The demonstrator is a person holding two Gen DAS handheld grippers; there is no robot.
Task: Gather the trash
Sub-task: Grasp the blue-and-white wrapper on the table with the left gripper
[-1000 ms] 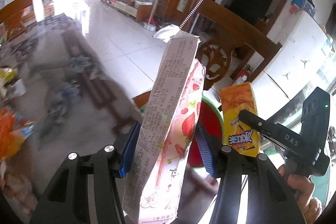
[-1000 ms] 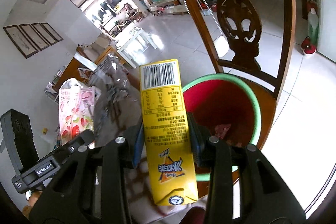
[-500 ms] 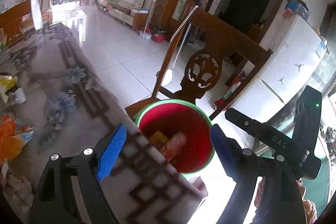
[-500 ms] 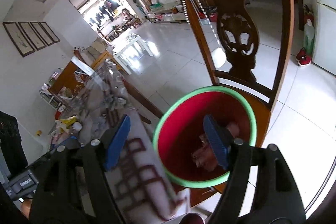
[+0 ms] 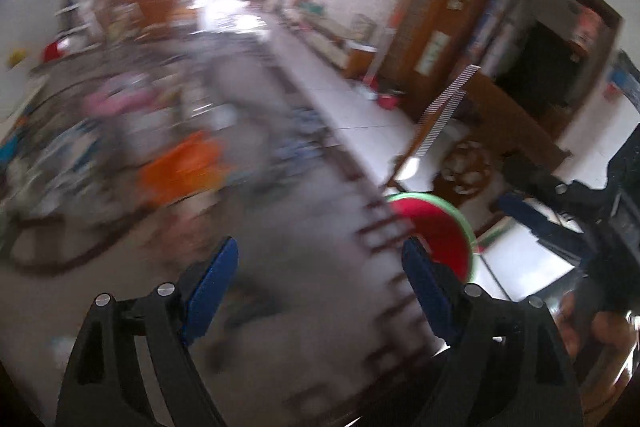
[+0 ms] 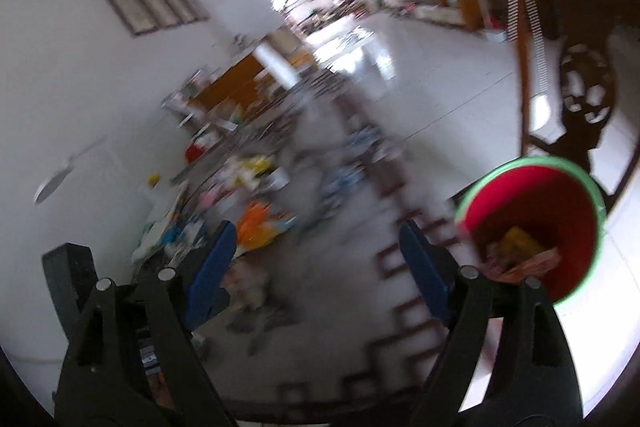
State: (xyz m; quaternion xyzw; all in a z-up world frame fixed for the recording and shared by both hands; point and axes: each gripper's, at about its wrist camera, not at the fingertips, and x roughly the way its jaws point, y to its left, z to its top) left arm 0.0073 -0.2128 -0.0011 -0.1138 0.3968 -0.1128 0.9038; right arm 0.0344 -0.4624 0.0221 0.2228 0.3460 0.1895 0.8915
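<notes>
While the left hand-held gripper (image 5: 316,281) hangs spread and empty over the blurred desk (image 5: 296,267), the red bucket (image 5: 438,227) sits at three o'clock. From the right wrist, the right hand-held gripper (image 6: 314,261), jaws just opened, holds nothing; wrappers (image 6: 520,255) lie in the bucket at four o'clock.

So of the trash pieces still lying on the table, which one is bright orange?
The crumpled orange wrapper beside the right gripper's left finger; the other litter around it looks pale, yellow or pink.
</notes>
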